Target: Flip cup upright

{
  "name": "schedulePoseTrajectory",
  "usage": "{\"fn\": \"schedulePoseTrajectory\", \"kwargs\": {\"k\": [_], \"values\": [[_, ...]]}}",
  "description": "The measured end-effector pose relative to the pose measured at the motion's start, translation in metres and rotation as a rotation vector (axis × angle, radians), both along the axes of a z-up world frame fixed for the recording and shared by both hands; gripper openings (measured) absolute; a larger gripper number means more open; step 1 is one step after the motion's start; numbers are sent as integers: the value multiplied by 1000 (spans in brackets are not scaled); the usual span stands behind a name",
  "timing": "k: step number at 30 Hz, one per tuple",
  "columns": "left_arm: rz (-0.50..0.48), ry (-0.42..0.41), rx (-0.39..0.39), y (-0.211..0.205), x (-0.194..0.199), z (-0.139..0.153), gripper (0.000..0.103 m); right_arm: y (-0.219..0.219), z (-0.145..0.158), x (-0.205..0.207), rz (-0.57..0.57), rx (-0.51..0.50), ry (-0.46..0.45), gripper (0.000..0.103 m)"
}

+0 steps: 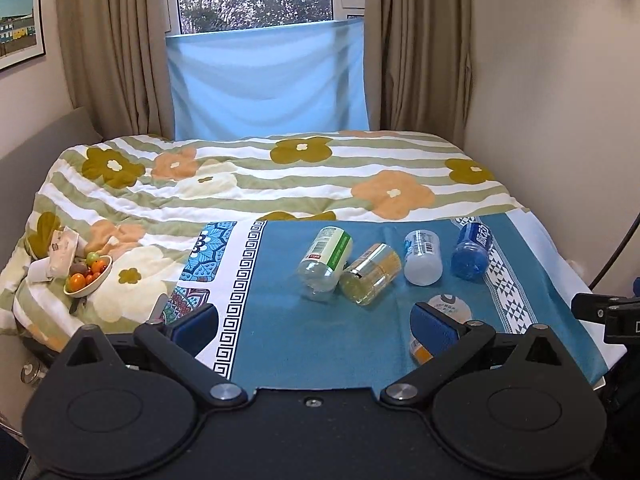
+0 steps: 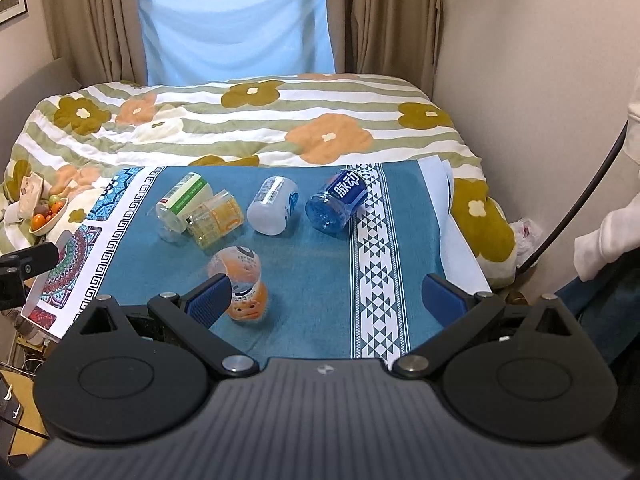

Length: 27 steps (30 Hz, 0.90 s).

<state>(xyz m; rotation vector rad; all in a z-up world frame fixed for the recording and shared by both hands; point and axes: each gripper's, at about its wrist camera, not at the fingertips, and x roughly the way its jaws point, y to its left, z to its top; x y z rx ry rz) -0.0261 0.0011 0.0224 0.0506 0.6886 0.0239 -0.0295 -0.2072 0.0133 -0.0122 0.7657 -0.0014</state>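
Note:
Several cut-bottle cups lie on their sides on a blue cloth (image 1: 320, 336): a green-labelled clear cup (image 1: 326, 258) (image 2: 184, 206), a yellow clear cup (image 1: 370, 274) (image 2: 216, 220), a white cup (image 1: 423, 257) (image 2: 273, 205), a blue cup (image 1: 472, 251) (image 2: 337, 202) and an orange cup (image 1: 444, 324) (image 2: 242, 288) nearest me. My left gripper (image 1: 316, 326) is open and empty above the cloth's near edge; its right finger (image 1: 434, 326) partly hides the orange cup. My right gripper (image 2: 326, 300) is open and empty; its left finger (image 2: 208, 300) overlaps the orange cup.
The cloth lies on a bed with a flowered quilt (image 1: 280, 176). A bowl of small fruit (image 1: 88, 276) (image 2: 48, 212) sits on the quilt at left. A wall (image 2: 520, 80) stands at right, curtains and a window behind. A black cable (image 2: 580, 200) hangs at right.

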Motion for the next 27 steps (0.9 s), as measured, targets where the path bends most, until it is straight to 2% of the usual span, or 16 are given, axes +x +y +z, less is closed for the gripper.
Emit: {"fn": "schedulePoseTrajectory", "kwargs": {"k": [27], "values": [[-31, -3, 14, -6, -3, 1, 103, -1, 3, -3, -7, 1, -6, 103]]}}
